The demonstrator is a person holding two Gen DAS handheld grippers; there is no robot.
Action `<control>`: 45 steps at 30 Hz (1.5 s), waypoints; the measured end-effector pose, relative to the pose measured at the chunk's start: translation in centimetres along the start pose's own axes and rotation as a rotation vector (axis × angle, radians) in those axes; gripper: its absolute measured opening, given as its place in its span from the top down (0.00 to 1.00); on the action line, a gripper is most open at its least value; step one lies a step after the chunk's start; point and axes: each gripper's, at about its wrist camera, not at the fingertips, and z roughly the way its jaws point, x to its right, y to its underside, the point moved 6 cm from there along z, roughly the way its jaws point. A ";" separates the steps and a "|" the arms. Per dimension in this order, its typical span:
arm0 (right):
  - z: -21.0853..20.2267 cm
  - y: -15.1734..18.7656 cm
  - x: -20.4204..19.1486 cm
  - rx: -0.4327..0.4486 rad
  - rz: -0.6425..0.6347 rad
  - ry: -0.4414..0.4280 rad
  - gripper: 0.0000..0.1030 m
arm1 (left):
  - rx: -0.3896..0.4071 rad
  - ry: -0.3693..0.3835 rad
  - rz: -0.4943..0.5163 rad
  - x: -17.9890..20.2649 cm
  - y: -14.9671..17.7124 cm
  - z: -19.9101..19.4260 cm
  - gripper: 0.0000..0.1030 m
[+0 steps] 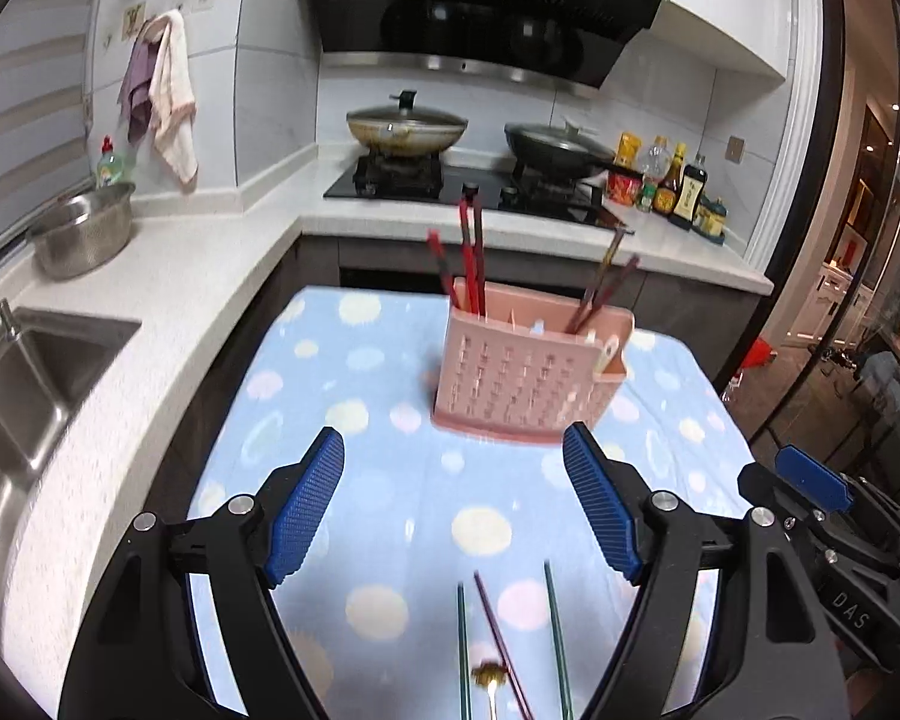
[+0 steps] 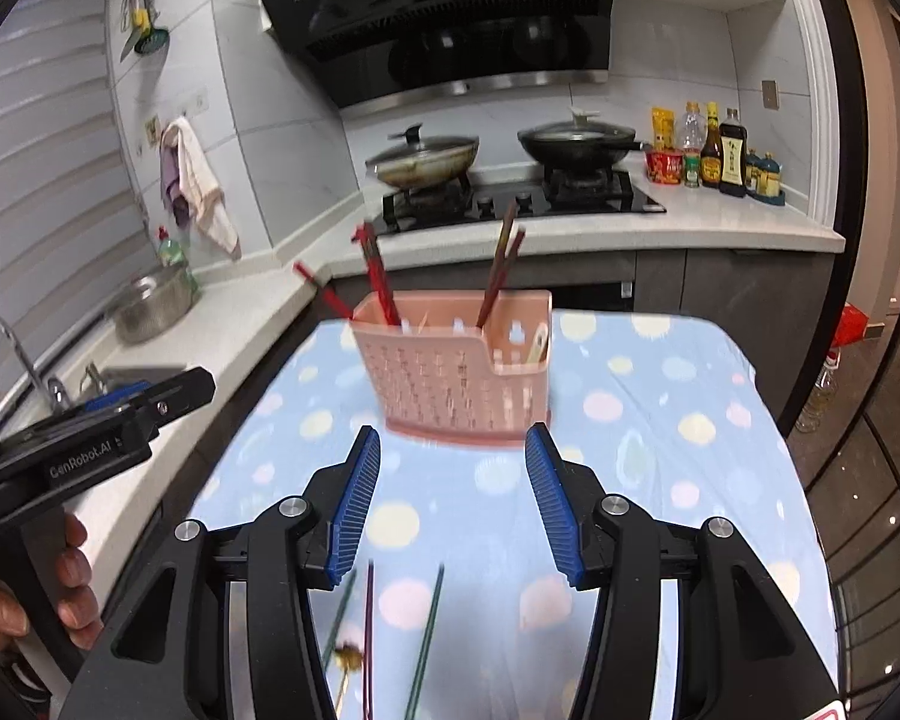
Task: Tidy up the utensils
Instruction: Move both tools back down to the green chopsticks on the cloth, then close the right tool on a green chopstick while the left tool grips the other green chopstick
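Our left claw [image 1: 453,456] is released, its blue pads [image 1: 303,510] standing wide apart with nothing between them, hanging over the desk [image 1: 390,480] with its dotted blue cloth. Our right claw [image 2: 453,456] is likewise released and empty, its pads [image 2: 357,498] spread a little less wide. Neither claw touches anything.

Just beneath and behind the left claw's tips, near its base, lie loose utensils on the cloth: two green chopsticks [image 1: 555,630], a dark red chopstick [image 1: 498,636] between them, and a small gold fork [image 1: 489,681] with a flower-shaped end. In the right claw's view the same pieces lie below its pads, toward the left finger.

Straight ahead of both claws, near their tips but apart from them, stands the pink utensil holder [image 1: 522,378], upright on the cloth. Red chopsticks [image 1: 471,258] lean in its left compartment, brownish ones [image 1: 606,282] in the right, and a pale utensil sits in the small side pocket.

Off to the left claw's right we see the right claw's body; a hand [image 2: 66,576] grips the left one's handle.
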 end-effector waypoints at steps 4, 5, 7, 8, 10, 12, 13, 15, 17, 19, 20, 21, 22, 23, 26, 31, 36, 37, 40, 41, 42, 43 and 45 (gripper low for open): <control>-0.2 4.6 -0.5 -0.072 -0.013 0.007 0.52 | -0.061 -0.010 -0.017 -0.8 4.1 -0.3 0.30; -0.2 5.6 -0.5 -0.087 -0.010 0.008 0.52 | -0.076 -0.013 -0.026 -1.1 5.0 -0.3 0.30; -0.1 7.5 -0.6 -0.123 -0.002 0.005 0.52 | -0.117 -0.018 -0.044 -1.7 7.3 -0.1 0.30; 0.0 8.7 -0.6 -0.143 0.003 0.004 0.52 | -0.135 -0.025 -0.053 -2.0 8.4 0.0 0.30; 0.0 10.7 -0.7 -0.172 0.000 0.006 0.52 | -0.161 -0.031 -0.068 -2.4 10.3 0.0 0.30; 0.0 12.2 -0.9 -0.192 -0.011 0.014 0.52 | -0.186 -0.033 -0.082 -2.8 12.1 -0.1 0.31; 0.0 13.1 -1.0 -0.204 -0.020 0.020 0.52 | -0.194 -0.034 -0.084 -2.8 12.8 -0.2 0.31; -0.1 14.4 -1.1 -0.225 -0.028 0.023 0.52 | -0.222 -0.040 -0.083 -2.9 14.5 -0.2 0.31; 0.0 15.7 -1.1 -0.253 -0.026 0.022 0.52 | -0.248 -0.044 -0.078 -2.8 16.1 -0.2 0.31; 0.1 16.9 -1.3 -0.275 -0.028 0.023 0.52 | -0.272 -0.050 -0.076 -2.8 17.6 -0.3 0.31; 0.1 17.5 -1.4 -0.287 -0.027 0.020 0.52 | -0.285 -0.049 -0.079 -2.8 18.4 -0.3 0.31; 0.1 18.0 -1.4 -0.294 -0.029 0.018 0.53 | -0.295 -0.046 -0.082 -2.8 19.2 -0.4 0.31; 0.1 18.4 -1.5 -0.300 -0.032 0.018 0.53 | -0.304 -0.044 -0.081 -2.7 19.8 -0.4 0.31; 0.2 18.8 -1.7 -0.308 -0.039 0.018 0.53 | -0.313 -0.045 -0.077 -2.7 20.5 -0.5 0.31; 0.2 20.1 -2.1 -0.330 -0.050 0.015 0.55 | -0.340 -0.049 -0.063 -2.5 22.2 -0.6 0.31; 0.6 21.5 -2.6 -0.366 -0.055 0.006 0.62 | -0.369 -0.046 -0.062 -2.3 24.0 -1.0 0.31; 0.8 22.0 -3.0 -0.385 -0.065 -0.001 0.66 | -0.379 -0.045 -0.036 -2.0 25.0 -1.4 0.31; 0.9 22.1 -3.1 -0.387 -0.067 -0.001 0.66 | -0.380 -0.046 -0.031 -1.9 25.2 -1.5 0.31; 1.0 22.3 -3.1 -0.395 -0.067 -0.004 0.70 | -0.384 -0.044 -0.023 -1.7 25.5 -1.5 0.31; 1.0 22.4 -3.1 -0.395 -0.067 -0.004 0.70 | -0.383 -0.045 -0.019 -1.6 25.5 -1.6 0.31; 1.0 22.4 -3.1 -0.395 -0.067 -0.004 0.70 | -0.382 -0.044 -0.016 -1.6 25.5 -1.6 0.31; 1.0 22.4 -3.1 -0.396 -0.068 -0.005 0.70 | -0.382 -0.042 -0.014 -1.6 25.5 -1.5 0.31; 1.0 22.5 -3.1 -0.400 -0.070 -0.006 0.70 | -0.385 -0.040 -0.009 -1.4 25.7 -1.5 0.31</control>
